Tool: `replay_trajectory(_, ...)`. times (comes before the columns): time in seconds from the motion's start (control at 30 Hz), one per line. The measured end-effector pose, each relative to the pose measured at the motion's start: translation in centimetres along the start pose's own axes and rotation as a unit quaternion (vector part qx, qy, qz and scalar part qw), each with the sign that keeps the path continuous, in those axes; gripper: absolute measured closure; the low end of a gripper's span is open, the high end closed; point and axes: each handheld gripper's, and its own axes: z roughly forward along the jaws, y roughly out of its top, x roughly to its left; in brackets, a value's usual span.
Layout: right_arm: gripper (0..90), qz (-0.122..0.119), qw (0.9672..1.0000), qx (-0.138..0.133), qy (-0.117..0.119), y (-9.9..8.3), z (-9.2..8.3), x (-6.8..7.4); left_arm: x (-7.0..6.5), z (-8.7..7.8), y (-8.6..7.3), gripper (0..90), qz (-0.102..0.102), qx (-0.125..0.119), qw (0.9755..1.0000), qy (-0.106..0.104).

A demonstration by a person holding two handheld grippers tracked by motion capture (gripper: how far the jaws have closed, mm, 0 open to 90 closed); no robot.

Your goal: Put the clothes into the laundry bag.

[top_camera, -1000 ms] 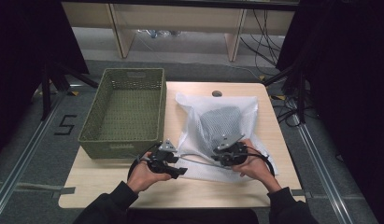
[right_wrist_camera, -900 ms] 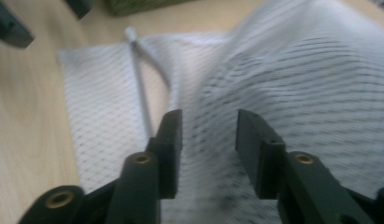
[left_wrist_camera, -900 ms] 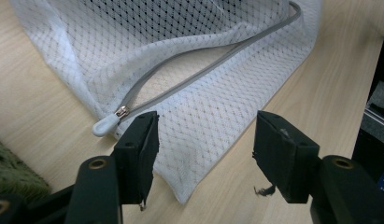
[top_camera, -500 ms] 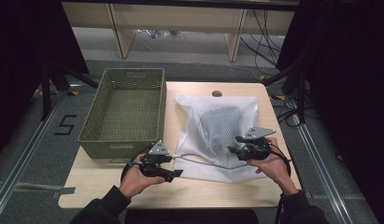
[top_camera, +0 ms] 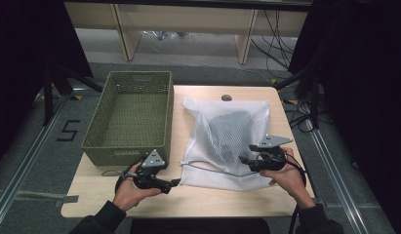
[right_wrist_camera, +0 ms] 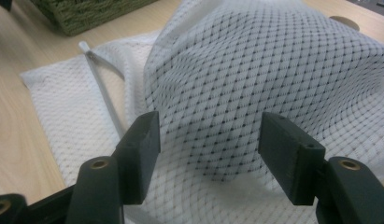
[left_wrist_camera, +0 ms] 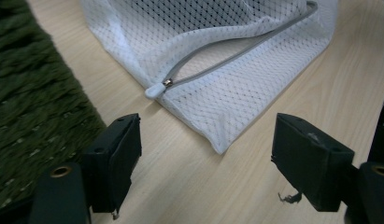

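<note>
Since a second ago both hands have drawn back from the mesh bag (top_camera: pixel 226 141): the left gripper (top_camera: pixel 174 183), which was then at the bag's near left corner, now sits off the cloth over bare table (top_camera: pixel 198 200), and the right gripper (top_camera: pixel 243 159) has slid out toward the bag's right edge. The bag itself has kept its place.

The bag lies on the table just to the right of the basket (top_camera: pixel 130 117), its long axis running from the person's side toward the far edge. The zipper (left_wrist_camera: pixel 227 53) end is the near end, and the zipper runs crosswise along it. The small white pull tab (left_wrist_camera: pixel 154 90) is at the end of the zipper nearer the basket. The zipper gapes partly open.

The bag is white netting with a diamond weave, soft and rumpled, humped over something dark inside that cannot be made out. The zipper tape is grey. The basket is a dull green woven rectangle with slotted handles. The table is pale wood with rounded corners.

The left gripper's jaws stand wide apart, holding nothing, with the bag's near corner ahead between them. The right gripper's jaws are also spread wide, close over the raised hump of netting without pinching it.
</note>
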Motion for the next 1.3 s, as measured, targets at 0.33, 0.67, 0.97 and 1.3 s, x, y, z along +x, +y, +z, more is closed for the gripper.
replay_trajectory(0.33, 38.5, -0.002, 1.0, 0.001, -0.004, -0.6, -0.2, 0.4, -0.1, -0.7, -0.7, 18.2, -0.017, -0.016, 0.9997, 0.008)
replay_trajectory(0.67, 38.1, 0.006, 0.9999, 0.013, 0.003, -1.3, -0.5, 0.9, -0.3, -1.2, -1.6, 18.2, -0.013, -0.008, 0.9997, 0.018)
replay_trajectory(0.97, 36.8, 0.015, 0.9998, -0.002, 0.015, -2.4, -1.4, 2.5, -1.1, -1.5, -2.1, 18.1, -0.018, -0.019, 0.9995, 0.017)
replay_trajectory(1.3, 35.2, 0.035, 0.9991, 0.013, 0.02, -4.2, -2.2, 3.2, -1.9, -1.3, -2.4, 18.2, -0.002, 0.002, 0.9999, 0.014)
